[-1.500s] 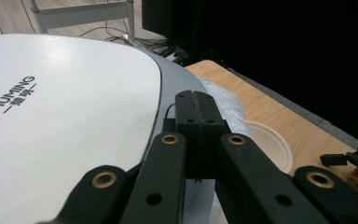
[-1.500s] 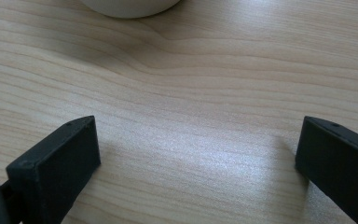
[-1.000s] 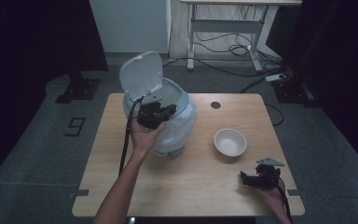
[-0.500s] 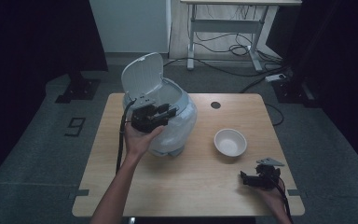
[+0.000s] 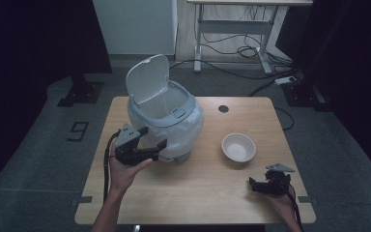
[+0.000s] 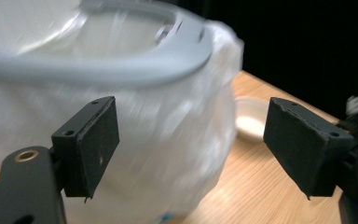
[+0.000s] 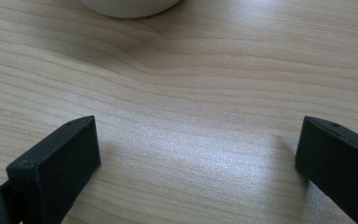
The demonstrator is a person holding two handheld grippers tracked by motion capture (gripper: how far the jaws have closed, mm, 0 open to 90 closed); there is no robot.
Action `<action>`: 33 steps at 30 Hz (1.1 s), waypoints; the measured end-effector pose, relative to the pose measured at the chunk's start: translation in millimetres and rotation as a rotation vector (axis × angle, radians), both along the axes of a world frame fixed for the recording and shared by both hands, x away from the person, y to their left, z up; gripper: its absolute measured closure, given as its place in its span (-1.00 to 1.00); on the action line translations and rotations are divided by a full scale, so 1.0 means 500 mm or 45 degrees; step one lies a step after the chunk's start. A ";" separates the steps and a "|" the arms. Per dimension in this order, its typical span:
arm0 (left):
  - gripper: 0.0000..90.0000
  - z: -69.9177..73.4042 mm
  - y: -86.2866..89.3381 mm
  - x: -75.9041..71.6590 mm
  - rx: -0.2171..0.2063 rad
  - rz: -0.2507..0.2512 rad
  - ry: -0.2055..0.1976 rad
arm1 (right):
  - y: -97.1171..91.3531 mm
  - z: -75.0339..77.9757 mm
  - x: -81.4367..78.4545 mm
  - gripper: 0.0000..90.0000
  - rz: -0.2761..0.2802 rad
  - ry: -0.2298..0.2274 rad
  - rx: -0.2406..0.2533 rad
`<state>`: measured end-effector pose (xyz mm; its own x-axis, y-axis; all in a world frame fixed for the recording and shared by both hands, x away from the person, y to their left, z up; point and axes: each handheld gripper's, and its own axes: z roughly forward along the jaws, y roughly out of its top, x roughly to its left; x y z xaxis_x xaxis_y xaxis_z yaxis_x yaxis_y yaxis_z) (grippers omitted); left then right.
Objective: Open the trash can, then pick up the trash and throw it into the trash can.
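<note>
Now my left fingers [image 5: 155, 145] have just spread empty beside the open rice cooker [image 5: 166, 118]; right fingers [image 5: 252, 183] spread over the table [image 5: 212, 193].

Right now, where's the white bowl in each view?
High view: bowl right of centre on the table.
Left gripper view: bowl mid-right, behind the bin.
Right gripper view: bowl at the top edge.
Shared landmark: the wooden table.

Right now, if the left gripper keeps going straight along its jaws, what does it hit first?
Most likely the white plastic bin with the grey rim: it sits directly ahead between the left gripper's open jaws, close by. Blur makes the exact gap unclear.
</note>
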<state>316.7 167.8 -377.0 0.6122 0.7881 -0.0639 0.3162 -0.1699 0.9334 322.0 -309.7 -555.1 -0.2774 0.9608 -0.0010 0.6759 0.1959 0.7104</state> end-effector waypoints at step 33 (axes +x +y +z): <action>-0.57 -0.214 0.055 0.012 0.115 0.154 0.244 | -0.011 0.012 -0.009 -0.72 -0.025 -0.057 0.050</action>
<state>322.7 195.2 -483.8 0.4961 0.8630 -0.0957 0.5095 -0.2001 0.8369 317.5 -315.2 -548.9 -0.2588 0.9656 0.0247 0.6468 0.1542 0.7469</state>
